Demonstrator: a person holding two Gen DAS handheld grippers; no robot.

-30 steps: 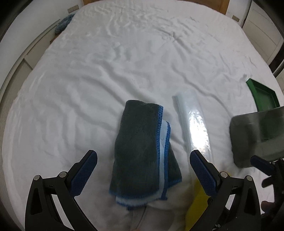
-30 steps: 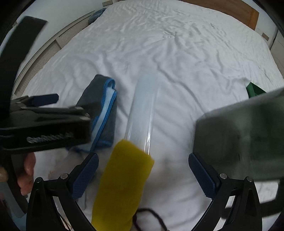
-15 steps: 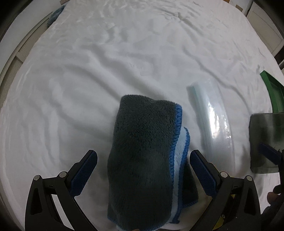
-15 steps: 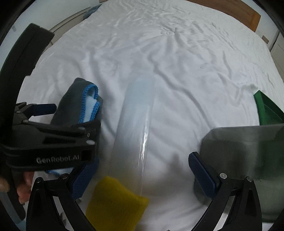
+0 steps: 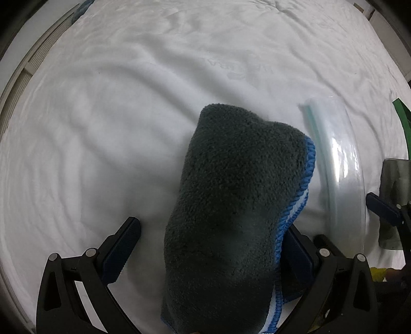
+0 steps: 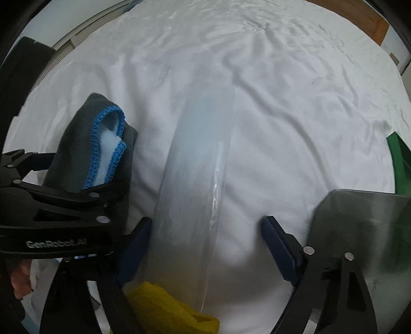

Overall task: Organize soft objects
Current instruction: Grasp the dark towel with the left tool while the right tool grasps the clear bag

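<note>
A folded grey towel with blue trim [image 5: 236, 205] lies on the white bed sheet [image 5: 115, 102]. My left gripper [image 5: 210, 246] is open, with one finger on each side of the towel's near part. A clear plastic bag [image 6: 197, 185] lies to the right of the towel. My right gripper [image 6: 203, 246] is open and straddles the bag's near part. A yellow cloth [image 6: 169, 308] lies under the bag's near end. The towel [image 6: 102, 146] and the bag [image 5: 339, 174] each show in the other wrist view too.
A grey translucent sheet [image 6: 359, 231] lies at the right beside my right gripper. A green tray [image 6: 400, 164] sits at the far right edge of the bed. A bed frame rail [image 5: 30, 66] runs along the left side. Wooden floor [image 6: 359, 18] shows beyond the bed.
Both grippers have moved forward and down. The left one now straddles the towel and the right one straddles the plastic bag. Both sets of jaws have narrowed.
</note>
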